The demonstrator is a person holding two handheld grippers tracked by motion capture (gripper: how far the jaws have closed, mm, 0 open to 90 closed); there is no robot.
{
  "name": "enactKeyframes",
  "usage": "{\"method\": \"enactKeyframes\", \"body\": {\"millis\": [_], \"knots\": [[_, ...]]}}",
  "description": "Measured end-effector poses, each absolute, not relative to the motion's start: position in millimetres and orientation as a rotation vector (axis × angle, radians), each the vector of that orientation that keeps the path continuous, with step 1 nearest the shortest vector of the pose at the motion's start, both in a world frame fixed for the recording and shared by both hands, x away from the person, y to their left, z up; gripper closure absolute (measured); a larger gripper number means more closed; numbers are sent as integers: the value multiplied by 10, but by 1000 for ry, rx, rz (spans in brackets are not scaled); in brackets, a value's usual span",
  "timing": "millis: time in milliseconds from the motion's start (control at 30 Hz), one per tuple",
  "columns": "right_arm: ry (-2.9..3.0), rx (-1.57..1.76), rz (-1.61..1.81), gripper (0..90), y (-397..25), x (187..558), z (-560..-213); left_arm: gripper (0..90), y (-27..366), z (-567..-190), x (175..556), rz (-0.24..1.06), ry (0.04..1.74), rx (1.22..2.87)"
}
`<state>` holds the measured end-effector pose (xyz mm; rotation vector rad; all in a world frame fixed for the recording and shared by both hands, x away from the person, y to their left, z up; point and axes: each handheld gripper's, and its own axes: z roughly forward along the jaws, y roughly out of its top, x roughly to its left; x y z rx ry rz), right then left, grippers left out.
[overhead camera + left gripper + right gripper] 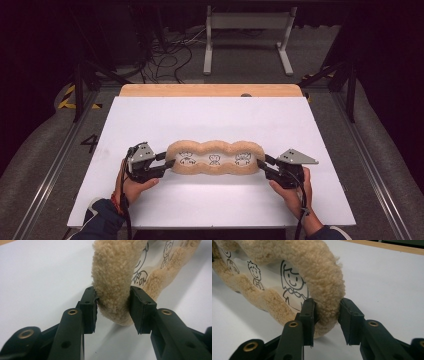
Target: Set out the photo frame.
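A long tan fleece pad [216, 171] with a scalloped fuzzy rim and a white middle printed with cartoon figures lies across the white table top [210, 120]. My left gripper [169, 165] is shut on the pad's left end; in the left gripper view both jaws press into the fleece rim [113, 277] of that end, around my gripper's tip [113, 308]. My right gripper [262, 165] is shut on the right end, and its jaws pinch the fleece rim [322, 272] around the tip [326, 315]. A hand holds each gripper.
A wooden strip [210, 90] runs along the table's far edge. Beyond it on the floor are a white metal stand [247, 22] and loose cables [165, 55]. Metal rails [370, 165] flank the table. White surface lies open in front of and behind the pad.
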<state>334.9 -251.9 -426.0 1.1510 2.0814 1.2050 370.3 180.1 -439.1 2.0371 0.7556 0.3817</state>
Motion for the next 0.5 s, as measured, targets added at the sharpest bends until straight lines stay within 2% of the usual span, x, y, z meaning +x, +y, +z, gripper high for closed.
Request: {"method": "enactKeyframes", "body": {"millis": [500], "knots": [[2104,1145,1185,620,-2516,3346,-4273,578,1782,-4397,3685,437,742,2042]]}}
